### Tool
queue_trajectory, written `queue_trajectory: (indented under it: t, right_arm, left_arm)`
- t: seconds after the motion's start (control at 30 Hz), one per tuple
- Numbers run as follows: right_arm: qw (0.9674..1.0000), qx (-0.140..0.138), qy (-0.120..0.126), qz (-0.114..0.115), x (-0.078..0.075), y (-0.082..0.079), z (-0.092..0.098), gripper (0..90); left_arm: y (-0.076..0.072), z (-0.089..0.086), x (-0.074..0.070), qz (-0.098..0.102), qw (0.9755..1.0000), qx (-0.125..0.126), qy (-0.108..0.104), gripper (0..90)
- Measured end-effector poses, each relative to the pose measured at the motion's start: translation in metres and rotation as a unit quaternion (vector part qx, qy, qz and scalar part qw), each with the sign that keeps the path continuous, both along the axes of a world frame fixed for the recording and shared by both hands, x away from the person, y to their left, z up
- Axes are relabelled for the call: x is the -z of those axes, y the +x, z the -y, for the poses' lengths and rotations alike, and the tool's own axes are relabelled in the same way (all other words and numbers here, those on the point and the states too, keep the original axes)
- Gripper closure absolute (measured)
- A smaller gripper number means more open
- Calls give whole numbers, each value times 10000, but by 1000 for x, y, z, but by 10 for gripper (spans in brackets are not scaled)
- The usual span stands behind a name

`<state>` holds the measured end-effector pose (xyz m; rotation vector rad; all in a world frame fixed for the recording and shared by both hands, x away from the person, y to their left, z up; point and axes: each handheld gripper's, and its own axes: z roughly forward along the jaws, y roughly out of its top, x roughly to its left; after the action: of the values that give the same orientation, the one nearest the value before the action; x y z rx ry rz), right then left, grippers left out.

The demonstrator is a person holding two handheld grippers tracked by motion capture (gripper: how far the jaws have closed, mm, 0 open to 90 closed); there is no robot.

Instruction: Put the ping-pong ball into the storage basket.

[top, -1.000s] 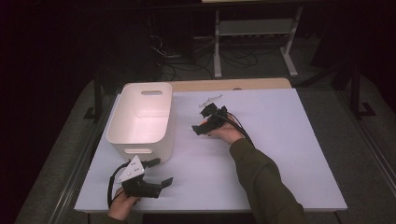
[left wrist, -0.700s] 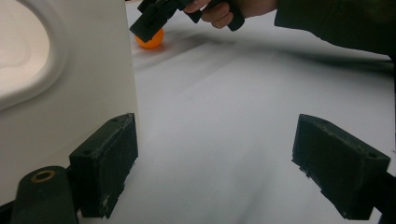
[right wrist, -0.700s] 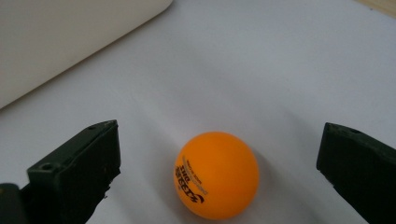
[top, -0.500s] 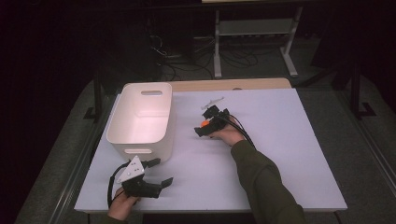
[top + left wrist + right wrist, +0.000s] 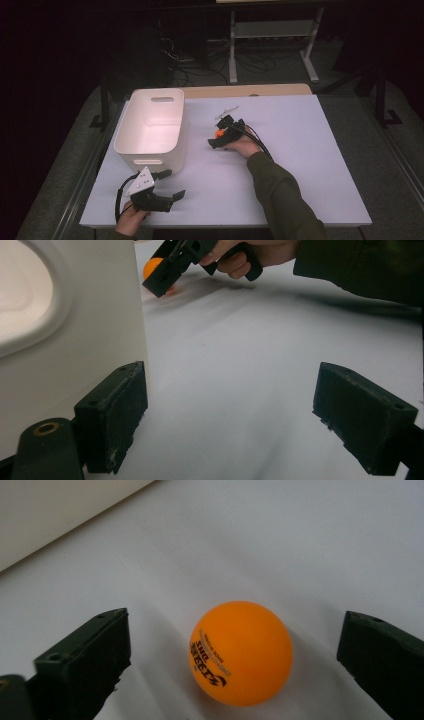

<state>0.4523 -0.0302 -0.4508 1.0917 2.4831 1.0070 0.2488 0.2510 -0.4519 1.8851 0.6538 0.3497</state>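
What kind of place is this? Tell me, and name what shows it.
Probably a lab or workshop set up for recording handling tasks. A white-topped table stands in a dark room, with loose cables on the floor behind it and a metal shelf frame. On the table are a white bin and an orange ball.

We see dark room, grey floor (image 5: 60,190); white metal rack (image 5: 272,30) beyond surface's far edge, cables (image 5: 200,65) tangled on floor; white surface (image 5: 310,150) brightly lit.

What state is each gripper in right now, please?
Left gripper: open, holding nothing, beside the white bin.
Right gripper: open, jaws either side of the orange ball, not yet touching it.
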Motion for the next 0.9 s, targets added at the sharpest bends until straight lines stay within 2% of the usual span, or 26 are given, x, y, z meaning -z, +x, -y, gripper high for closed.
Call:
queue_trajectory:
  t: [0.27,0.6,0.9]
  right_arm:
    - [10000,26,-25,76,-2,0,2,89]
    - [10000,-52,-2,-15,-2,-3,4,202]
    - [10000,-74,-47,16,-2,-4,6,314]
  left_arm:
    - [0,0,0,18,10000,4,14,141]
    - [0,0,0,17,10000,6,24,141]
    - [0,0,0,6,10000,1,36,141]
